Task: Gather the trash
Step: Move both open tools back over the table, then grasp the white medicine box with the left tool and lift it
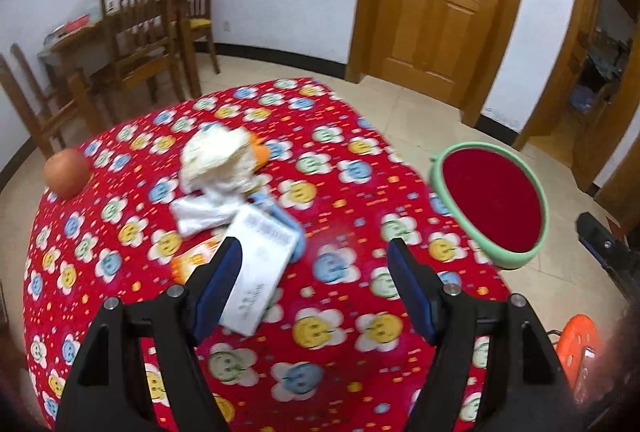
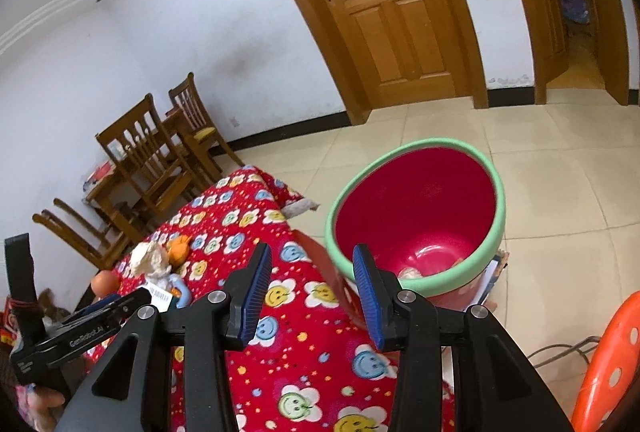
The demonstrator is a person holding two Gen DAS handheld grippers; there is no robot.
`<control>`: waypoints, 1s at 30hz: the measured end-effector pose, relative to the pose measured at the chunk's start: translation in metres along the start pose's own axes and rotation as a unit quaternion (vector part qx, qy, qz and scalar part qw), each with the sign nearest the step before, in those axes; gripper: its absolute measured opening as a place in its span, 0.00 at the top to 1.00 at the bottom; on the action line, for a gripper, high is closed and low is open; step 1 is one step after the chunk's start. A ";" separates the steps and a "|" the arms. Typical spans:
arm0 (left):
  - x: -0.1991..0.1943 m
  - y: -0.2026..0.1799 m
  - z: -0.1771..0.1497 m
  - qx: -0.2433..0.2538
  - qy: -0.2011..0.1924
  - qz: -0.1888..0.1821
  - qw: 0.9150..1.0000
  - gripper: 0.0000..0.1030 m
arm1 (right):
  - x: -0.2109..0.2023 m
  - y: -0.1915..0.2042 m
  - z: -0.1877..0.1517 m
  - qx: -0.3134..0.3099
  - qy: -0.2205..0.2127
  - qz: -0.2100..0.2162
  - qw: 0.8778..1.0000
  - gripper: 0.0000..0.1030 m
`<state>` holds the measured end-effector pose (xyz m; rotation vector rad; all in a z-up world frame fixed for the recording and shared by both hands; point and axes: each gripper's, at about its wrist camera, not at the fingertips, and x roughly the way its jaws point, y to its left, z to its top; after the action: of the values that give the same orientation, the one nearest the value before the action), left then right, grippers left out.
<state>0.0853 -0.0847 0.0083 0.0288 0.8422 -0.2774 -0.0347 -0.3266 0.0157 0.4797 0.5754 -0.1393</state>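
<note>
Bare cloth (image 1: pixel 340 228) between litter pile (image 1: pixel 224 183) and bin (image 1: pixel 492 207)

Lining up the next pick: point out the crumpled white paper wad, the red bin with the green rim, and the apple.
crumpled white paper wad (image 1: pixel 218 157), left wrist view, its top folds.
red bin with the green rim (image 2: pixel 414 151), right wrist view, far rim.
apple (image 1: pixel 66 173), left wrist view, its middle.

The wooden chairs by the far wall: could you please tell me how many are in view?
4. Two chairs stand upright, one in front of the other beside the small table; two more lean at the left. Others may be hidden.
</note>
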 end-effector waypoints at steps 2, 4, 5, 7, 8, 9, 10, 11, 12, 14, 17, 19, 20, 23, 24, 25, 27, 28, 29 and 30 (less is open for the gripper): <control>0.003 0.008 -0.003 -0.006 0.005 0.008 1.000 0.28 | 0.003 0.002 -0.001 -0.003 0.004 0.001 1.000 0.58; 0.008 0.016 -0.005 -0.011 0.010 0.019 1.000 0.28 | 0.004 0.005 -0.003 -0.007 0.007 0.002 1.000 0.58; 0.011 0.019 -0.007 -0.013 0.012 0.025 1.000 0.28 | 0.006 0.008 -0.003 -0.008 0.009 0.002 1.000 0.58; 0.015 0.024 -0.009 -0.013 0.016 0.034 0.999 0.28 | 0.008 0.011 -0.005 -0.011 0.012 0.001 1.000 0.58; 0.018 0.025 -0.010 -0.012 0.018 0.037 0.999 0.28 | 0.010 0.012 -0.005 -0.012 0.013 0.001 1.000 0.58; 0.020 0.027 -0.011 -0.011 0.021 0.041 0.999 0.28 | 0.011 0.013 -0.005 -0.012 0.015 0.000 1.000 0.58; 0.023 0.028 -0.012 -0.009 0.024 0.044 0.999 0.28 | 0.012 0.013 -0.006 -0.012 0.017 0.000 1.000 0.58; 0.025 0.028 -0.013 -0.007 0.026 0.047 0.999 0.28 | 0.013 0.013 -0.006 -0.012 0.019 0.000 1.000 0.58; 0.027 0.029 -0.014 -0.005 0.028 0.050 0.998 0.28 | 0.014 0.013 -0.007 -0.012 0.020 -0.001 1.000 0.58; 0.032 0.031 -0.015 -0.002 0.033 0.056 0.998 0.28 | 0.017 0.015 -0.007 -0.013 0.024 -0.002 1.000 0.58; 0.039 0.033 -0.017 0.000 0.040 0.062 0.997 0.27 | 0.021 0.016 -0.008 -0.013 0.028 -0.002 1.000 0.58; 0.045 0.035 -0.018 -0.001 0.048 0.065 0.997 0.27 | 0.023 0.016 -0.009 -0.014 0.032 -0.001 0.999 0.58; 0.047 0.036 -0.019 -0.002 0.051 0.066 0.997 0.27 | 0.024 0.016 -0.009 -0.014 0.033 -0.001 0.999 0.58; 0.054 0.039 -0.020 -0.007 0.058 0.069 0.996 0.27 | 0.026 0.015 -0.010 -0.014 0.037 -0.001 0.999 0.58; 0.055 0.039 -0.021 -0.007 0.057 0.071 0.996 0.27 | 0.027 0.015 -0.010 -0.014 0.038 -0.002 0.999 0.58; 0.055 0.040 -0.021 -0.006 0.055 0.072 0.996 0.27 | 0.028 0.015 -0.011 -0.013 0.039 -0.002 0.999 0.58; 0.055 0.039 -0.021 -0.002 0.051 0.071 0.996 0.27 | 0.030 0.014 -0.011 -0.012 0.041 -0.002 0.999 0.58; 0.055 0.038 -0.021 0.001 0.048 0.069 0.996 0.27 | 0.030 0.014 -0.011 -0.011 0.042 -0.002 0.999 0.58; 0.055 0.038 -0.021 0.003 0.047 0.067 0.997 0.27 | 0.031 0.014 -0.012 -0.011 0.044 -0.002 0.999 0.58; 0.054 0.037 -0.021 0.006 0.045 0.066 0.997 0.30 | 0.032 0.014 -0.012 -0.011 0.045 -0.002 0.999 0.58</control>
<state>0.1133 -0.0586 -0.0493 0.1080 0.9240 -0.1575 -0.0102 -0.3084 -0.0052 0.4654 0.6650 -0.1159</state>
